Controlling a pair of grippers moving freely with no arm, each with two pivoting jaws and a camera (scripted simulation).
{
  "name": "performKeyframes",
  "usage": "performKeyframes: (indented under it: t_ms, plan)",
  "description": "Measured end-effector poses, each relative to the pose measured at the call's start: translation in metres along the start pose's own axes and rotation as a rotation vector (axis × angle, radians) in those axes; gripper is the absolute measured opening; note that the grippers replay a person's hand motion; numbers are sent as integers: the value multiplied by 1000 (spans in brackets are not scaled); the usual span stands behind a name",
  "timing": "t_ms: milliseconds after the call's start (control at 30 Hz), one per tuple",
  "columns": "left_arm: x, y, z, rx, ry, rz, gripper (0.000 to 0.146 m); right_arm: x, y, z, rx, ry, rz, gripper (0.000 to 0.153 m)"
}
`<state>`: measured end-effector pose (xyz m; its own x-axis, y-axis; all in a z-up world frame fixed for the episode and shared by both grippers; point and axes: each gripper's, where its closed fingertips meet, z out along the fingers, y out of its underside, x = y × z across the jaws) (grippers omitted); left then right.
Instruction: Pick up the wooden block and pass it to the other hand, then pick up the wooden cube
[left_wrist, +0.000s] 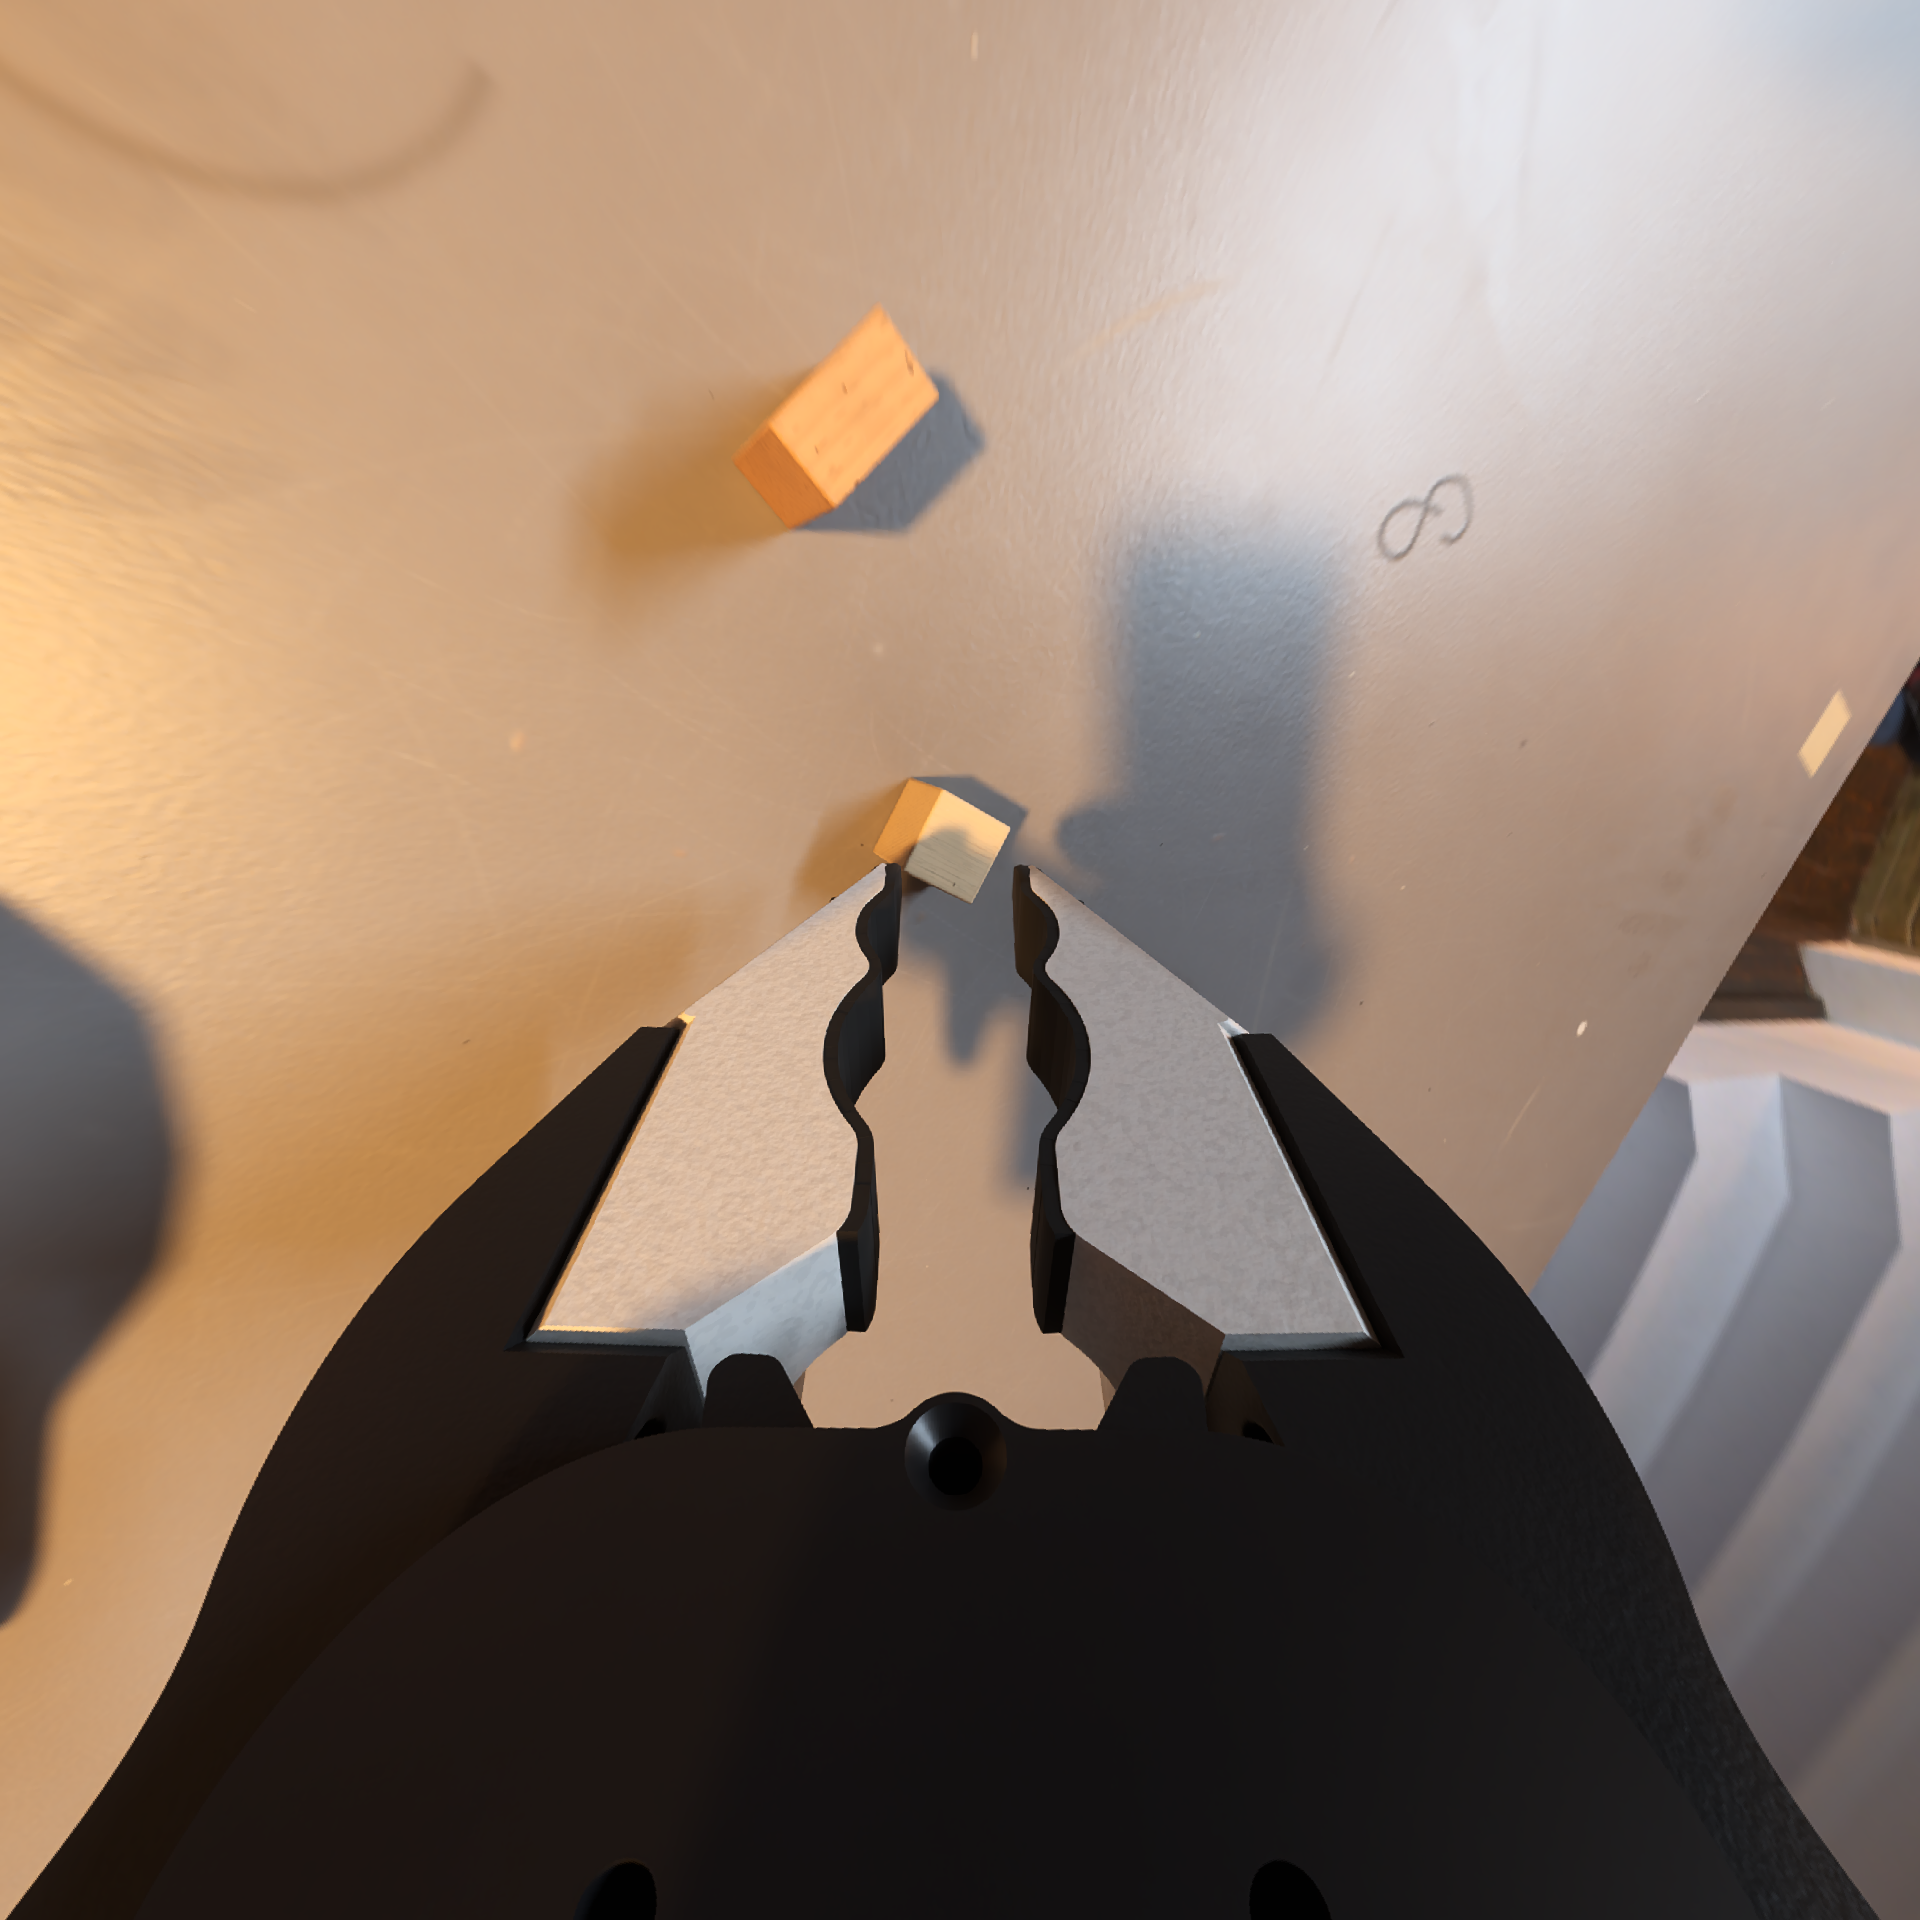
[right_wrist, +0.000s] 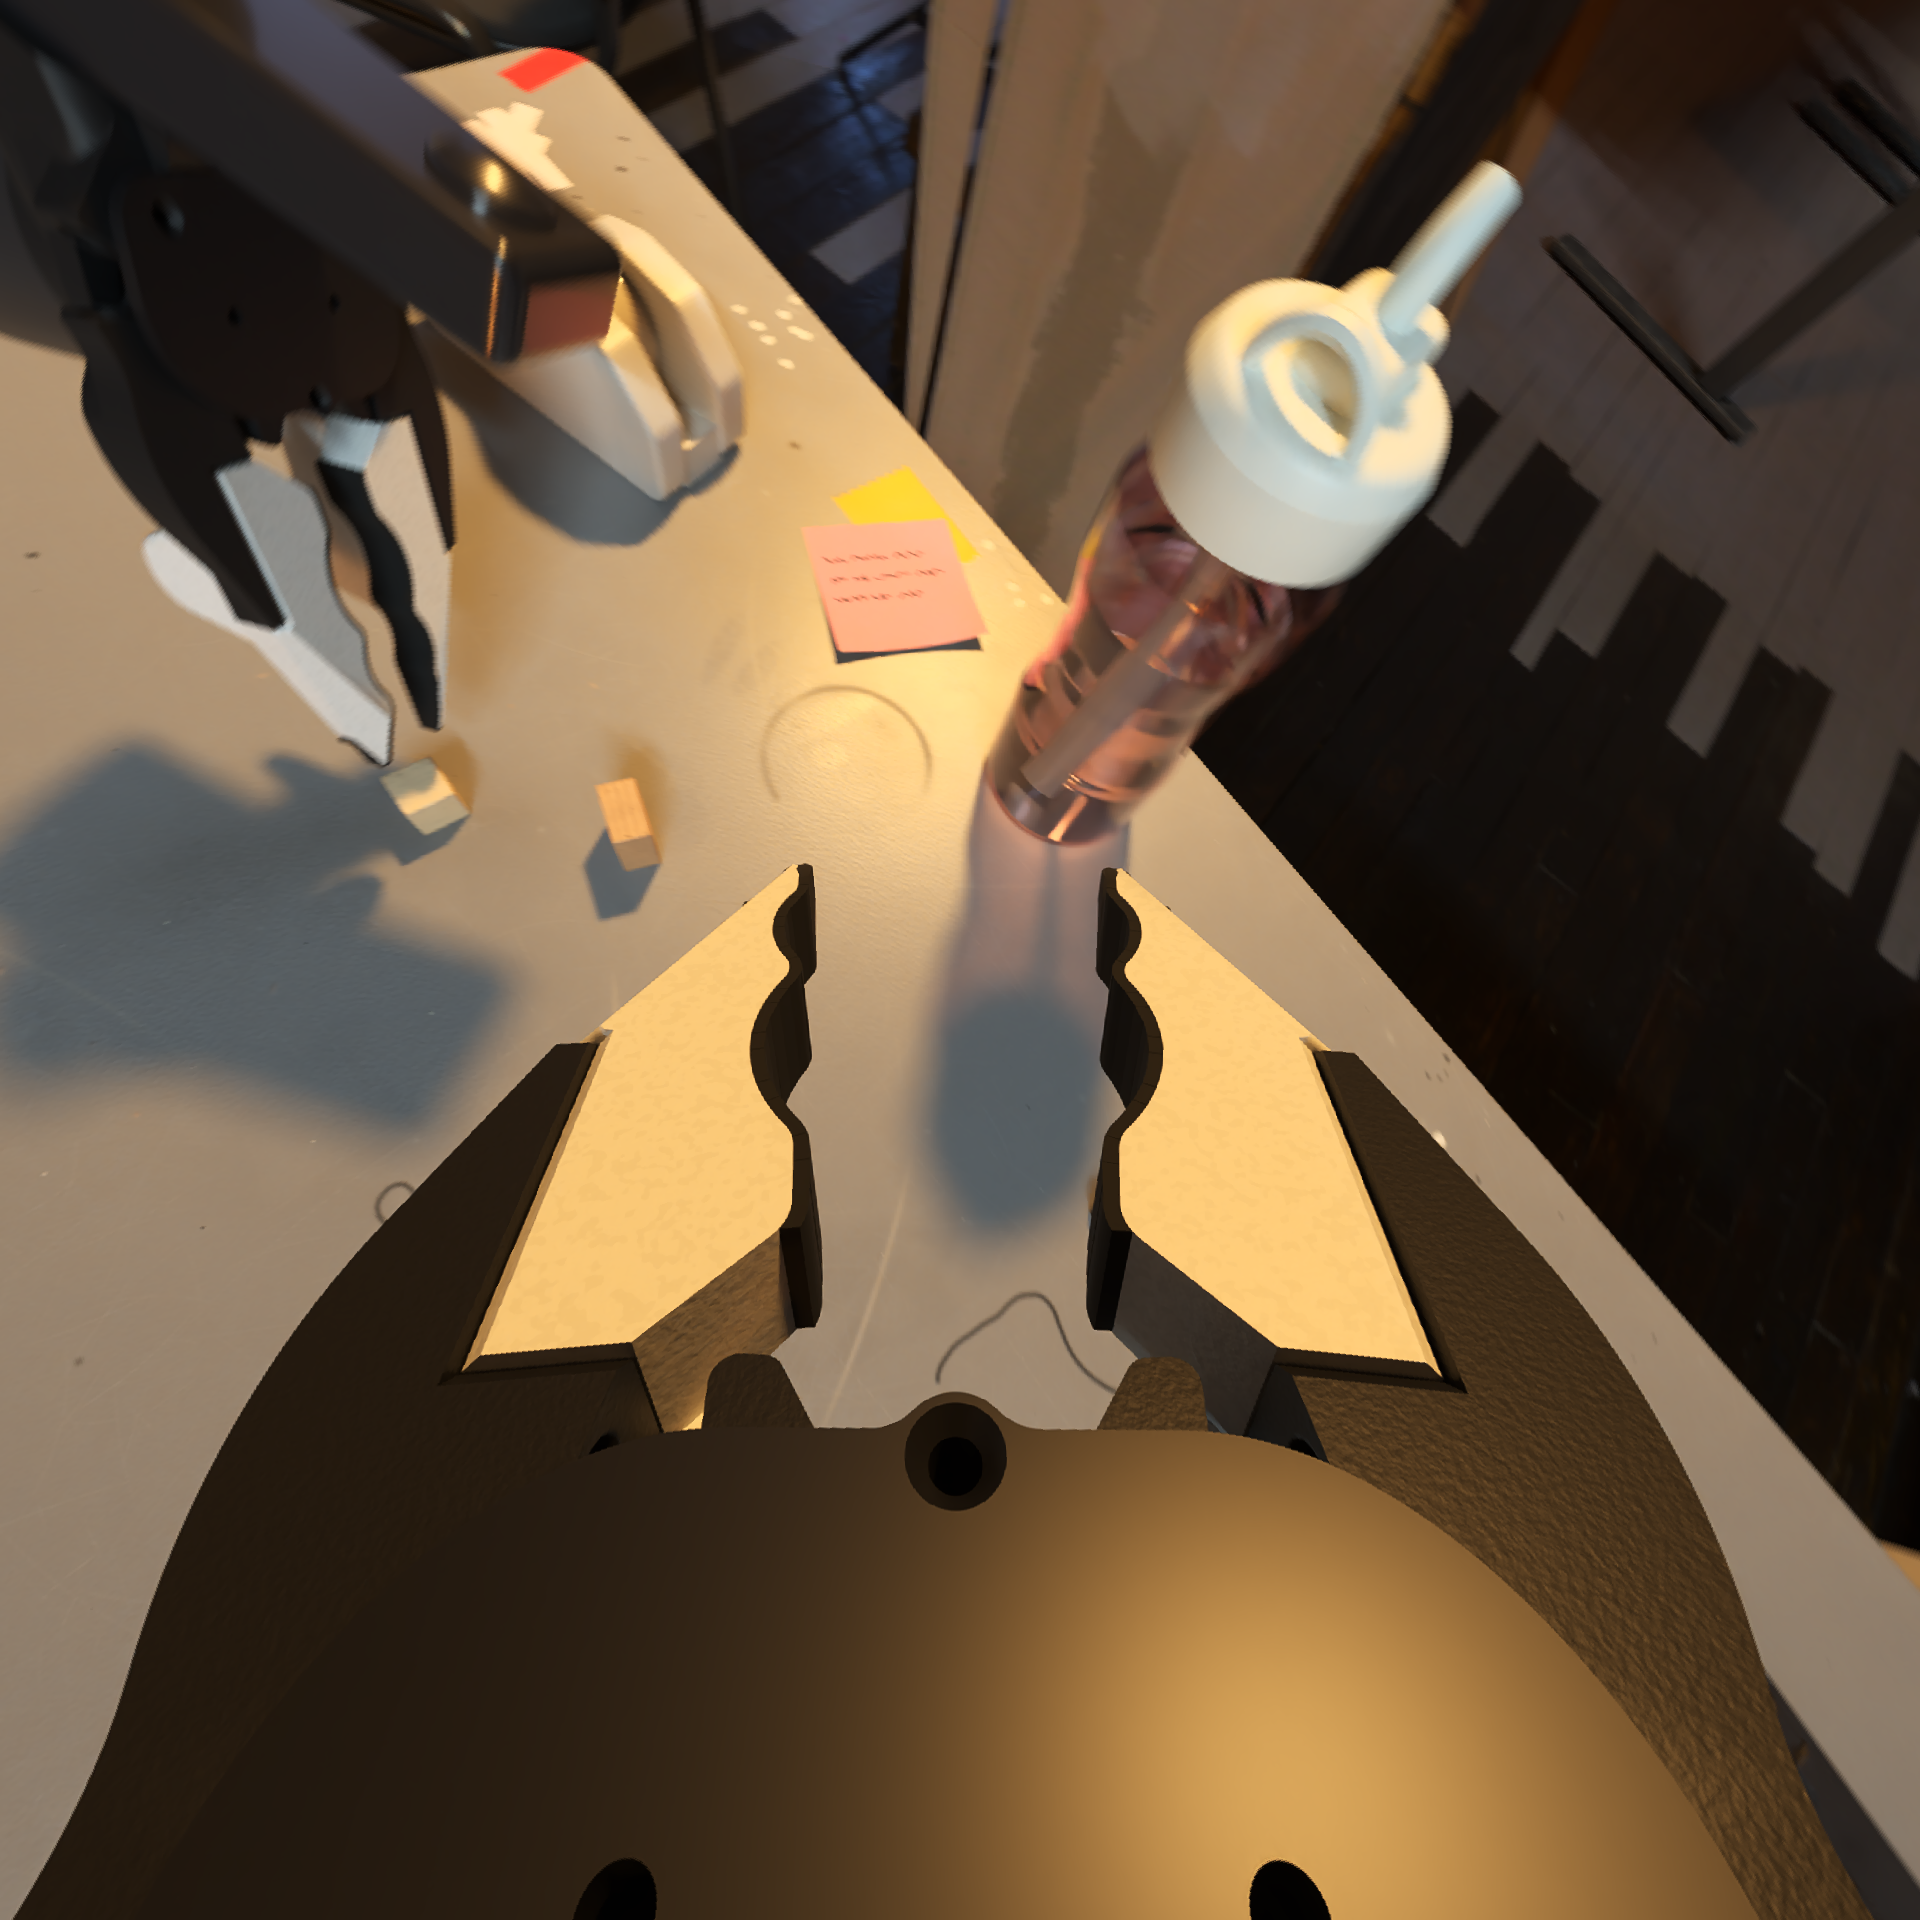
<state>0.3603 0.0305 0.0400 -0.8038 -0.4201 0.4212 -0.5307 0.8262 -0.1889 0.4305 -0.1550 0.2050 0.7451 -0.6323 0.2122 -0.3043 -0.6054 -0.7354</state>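
Observation:
A small pale wooden cube (left_wrist: 943, 837) lies on the beige table, just beyond the tips of my left gripper (left_wrist: 954, 875), which is open and empty above it. A longer orange-tan wooden block (left_wrist: 837, 418) lies farther ahead. In the right wrist view the cube (right_wrist: 424, 794) sits under the left gripper (right_wrist: 400, 732), and the block (right_wrist: 628, 823) lies to its right. My right gripper (right_wrist: 954, 875) is open and empty, low over the table, with the block ahead to its left.
A clear pinkish bottle with a white cap (right_wrist: 1195, 582) stands near the table's right edge (right_wrist: 1351, 925). Pink and yellow sticky notes (right_wrist: 894, 582) lie behind the block. A white desk device (right_wrist: 634, 353) sits at the back. The table edge (left_wrist: 1704, 1018) runs on the right in the left wrist view.

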Motion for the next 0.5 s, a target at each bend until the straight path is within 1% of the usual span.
performKeyframes:
  t_ms: [67,100,200,267,400,433,500]
  plan:
    - [-1,-6,-19,106,-22,20,21,-14,-8,9,9,-49,-43,54]
    - [-2,-9,-31,164,-56,44,21,-23,-12,15,10,-80,-71,54]
    - [-10,-11,-70,338,-233,135,20,-54,-17,40,-8,-199,-160,53]
    - [-12,-7,-95,423,-321,180,18,-73,-13,60,-69,-259,-191,52]
    - [-11,9,-138,539,-386,177,17,-106,2,97,-218,-330,-289,51]
    - [-12,13,-149,567,-421,183,17,-113,7,105,-256,-345,-301,50]
    - [-12,23,-171,618,-501,200,18,-123,20,119,-358,-362,-272,47]
